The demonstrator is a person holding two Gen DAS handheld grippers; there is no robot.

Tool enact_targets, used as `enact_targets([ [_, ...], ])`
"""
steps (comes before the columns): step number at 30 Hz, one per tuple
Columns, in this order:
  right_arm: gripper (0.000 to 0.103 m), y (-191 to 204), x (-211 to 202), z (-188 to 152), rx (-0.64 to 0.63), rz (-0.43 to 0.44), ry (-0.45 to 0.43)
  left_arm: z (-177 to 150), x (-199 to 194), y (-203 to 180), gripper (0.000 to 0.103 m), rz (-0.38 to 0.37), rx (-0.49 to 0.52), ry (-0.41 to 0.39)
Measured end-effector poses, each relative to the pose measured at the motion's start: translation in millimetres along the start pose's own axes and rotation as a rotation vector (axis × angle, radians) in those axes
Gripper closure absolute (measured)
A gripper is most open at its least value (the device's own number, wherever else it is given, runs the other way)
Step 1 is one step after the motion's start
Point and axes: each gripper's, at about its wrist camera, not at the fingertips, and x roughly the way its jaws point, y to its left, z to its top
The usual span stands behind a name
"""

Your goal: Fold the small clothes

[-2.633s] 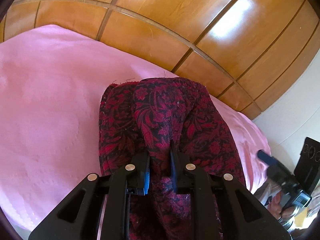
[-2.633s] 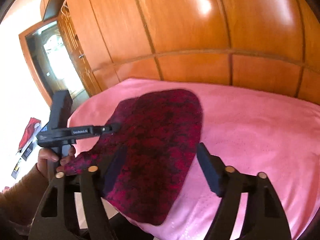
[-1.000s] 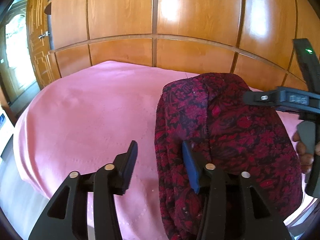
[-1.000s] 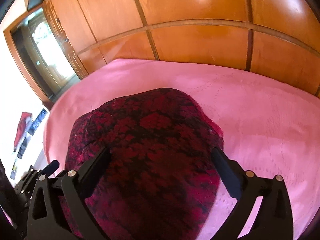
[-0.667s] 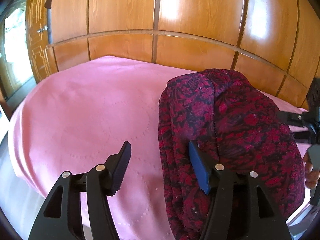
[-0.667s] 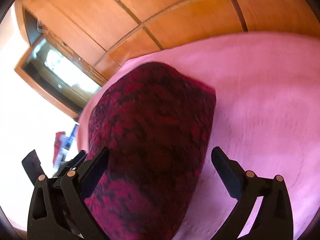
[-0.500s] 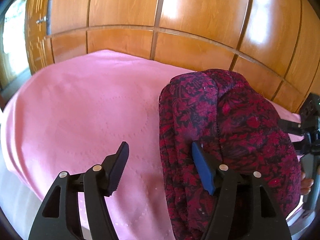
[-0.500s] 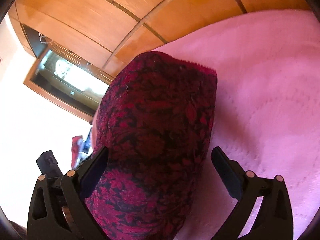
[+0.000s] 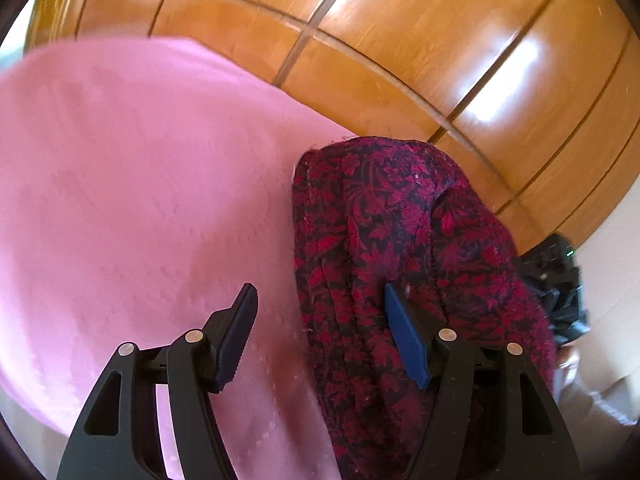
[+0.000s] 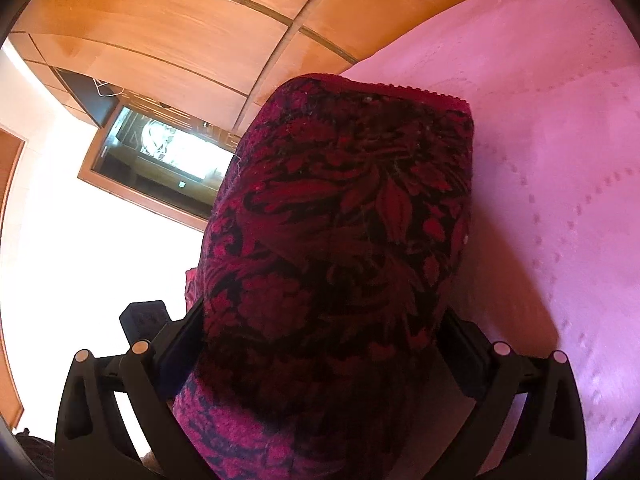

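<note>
the left gripper (image 9: 320,322) stands with its jaws wide apart low in the left wrist view, and they have just been opening. its left finger (image 9: 236,332) hangs over the bare pink bedspread (image 9: 132,200); its right finger, with a blue pad (image 9: 404,340), lies against the folded red and black floral garment (image 9: 392,232), whose left edge sits between the jaws, unclamped. a glossy wooden panelled wall (image 9: 400,52) runs behind, far. at far right a black device (image 9: 556,276) shows, blurred.
</note>
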Motion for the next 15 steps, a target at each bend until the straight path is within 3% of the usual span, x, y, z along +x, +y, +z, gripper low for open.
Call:
enact_targets([
  [5, 0.003, 6, 2, 1, -0.026, -0.001, 0.016, -5, 9, 20, 0.039, -0.163, -0.111, 0.035],
  [9, 0.021, 22, -4, -3, -0.068, -0.018, -0.002, -9, 13, 23, 0.053, -0.300, -0.173, 0.047],
  [15, 0.030, 52, -32, -19, -0.153, -0.024, -0.044, -6, 18, -12, 0.053, -0.325, -0.116, 0.043],
])
